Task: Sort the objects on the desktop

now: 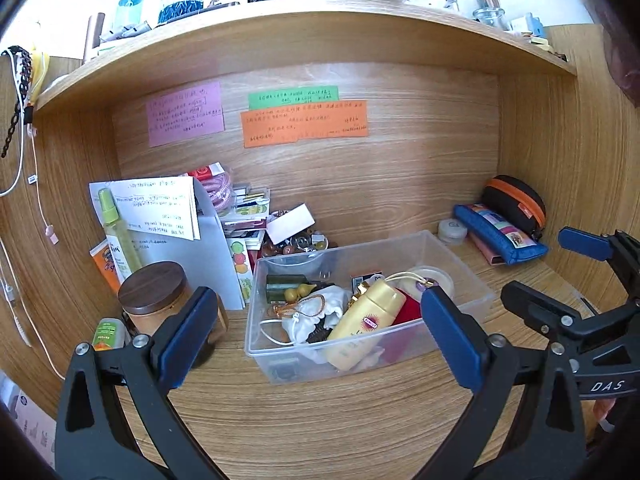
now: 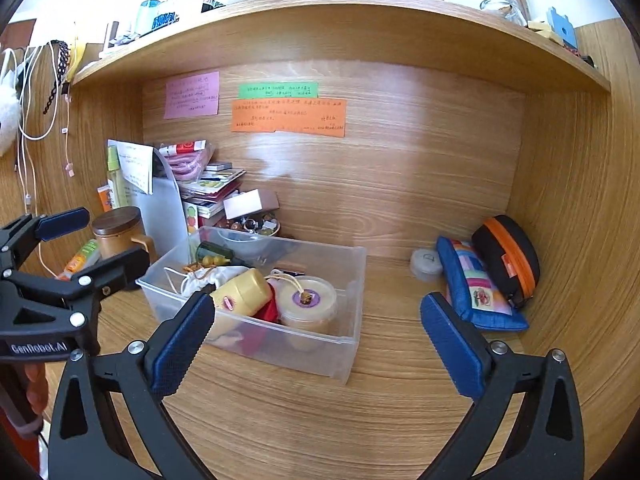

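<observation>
A clear plastic box (image 1: 460, 268) (image 2: 354, 280) stands mid-desk. In it lie a yellow bottle (image 1: 364, 326) (image 2: 240, 290), a white drawstring pouch (image 1: 316, 312) (image 2: 204, 276), a round tub (image 2: 308, 300) and a green item with a small gourd (image 1: 288, 286). My left gripper (image 1: 320, 336) (image 2: 92, 240) hovers open in front of the box, its pads touching nothing. To its right, my right gripper (image 2: 318, 346) (image 1: 560, 272) is also open and empty, facing the box's right front corner.
At the right wall lie a blue pencil case (image 1: 500, 232) (image 2: 476, 288), a black pouch with an orange zip (image 1: 516, 202) and a small round container (image 2: 426, 264). On the left are a wooden-lidded mug (image 1: 154, 296), a green spray bottle (image 1: 116, 232), papers and a bead bowl (image 1: 296, 242).
</observation>
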{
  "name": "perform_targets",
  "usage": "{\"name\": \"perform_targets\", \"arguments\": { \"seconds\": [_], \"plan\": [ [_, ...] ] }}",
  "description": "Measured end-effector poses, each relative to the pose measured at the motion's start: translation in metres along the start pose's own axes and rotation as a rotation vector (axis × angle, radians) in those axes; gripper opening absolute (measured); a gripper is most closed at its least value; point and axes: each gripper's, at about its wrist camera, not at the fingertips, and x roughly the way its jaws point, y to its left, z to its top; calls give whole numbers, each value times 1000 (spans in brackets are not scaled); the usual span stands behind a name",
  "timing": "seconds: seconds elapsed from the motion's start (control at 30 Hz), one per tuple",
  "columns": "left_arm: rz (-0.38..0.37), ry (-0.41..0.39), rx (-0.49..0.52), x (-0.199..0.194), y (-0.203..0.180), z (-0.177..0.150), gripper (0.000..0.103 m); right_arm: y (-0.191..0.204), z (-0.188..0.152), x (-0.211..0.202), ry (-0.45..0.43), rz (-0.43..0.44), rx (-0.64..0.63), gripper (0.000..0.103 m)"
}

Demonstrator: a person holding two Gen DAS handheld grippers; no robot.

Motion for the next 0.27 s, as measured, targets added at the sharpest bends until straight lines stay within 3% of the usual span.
{"name": "perform_targets", "arguments": {
  "seconds": [0.27],
  "plan": [
    [-11, -1, -29, 4, 3, -3, 103, 1, -1, 5, 8, 12, 23, 103]
  ]
}}
